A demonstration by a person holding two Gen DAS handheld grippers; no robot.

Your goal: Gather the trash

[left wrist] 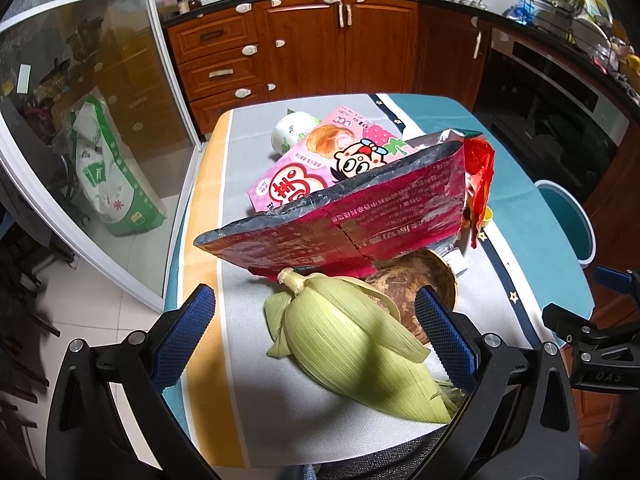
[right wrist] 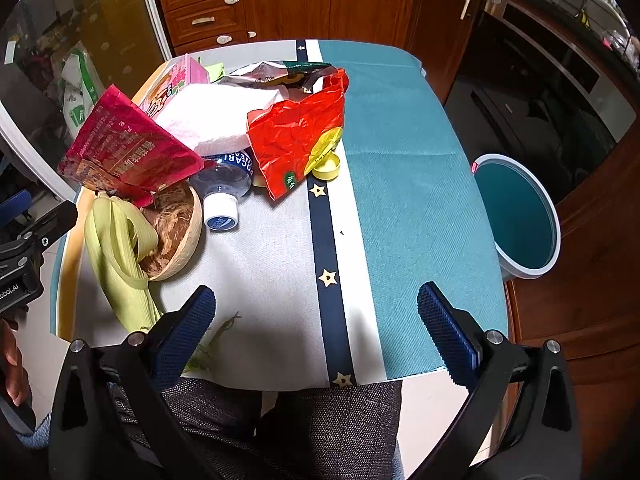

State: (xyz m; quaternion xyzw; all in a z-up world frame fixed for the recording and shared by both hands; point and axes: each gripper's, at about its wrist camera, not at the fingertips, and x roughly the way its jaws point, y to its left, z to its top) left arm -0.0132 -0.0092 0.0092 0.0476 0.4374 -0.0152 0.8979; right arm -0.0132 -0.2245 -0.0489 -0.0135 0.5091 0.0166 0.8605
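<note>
Clearly I am at the very start of a pick: nothing is held, and the pile of trash sits on the desk (right wrist: pixel 400 128) in front of me. My left gripper (left wrist: pixel 316 320) has its jaws spread wide, straddling the corn husk (left wrist: pixel 352 344) that lies nearest me, so I judge that husk to be the first piece to go. My right gripper (right wrist: pixel 316 324) is also wide apart and empty, hovering over bare cloth near the desk's front edge.

For the next move I need to lower the left jaws around the husk, close on its thick middle, then carry it across to the bin (right wrist: pixel 520 216), which stands on the floor just beside the desk's right edge.

Crowding is the trouble. The coconut shell (right wrist: pixel 176 224) touches the husk, and a dark red snack bag (left wrist: pixel 340 216) leans over both, so a careless close could catch them too. Further back lie a plastic bottle (right wrist: pixel 224 188), a bright red bag (right wrist: pixel 296 136), a yellow cap (right wrist: pixel 326 166), a white towel (right wrist: pixel 216 116) and a pink box (left wrist: pixel 316 160).
</note>
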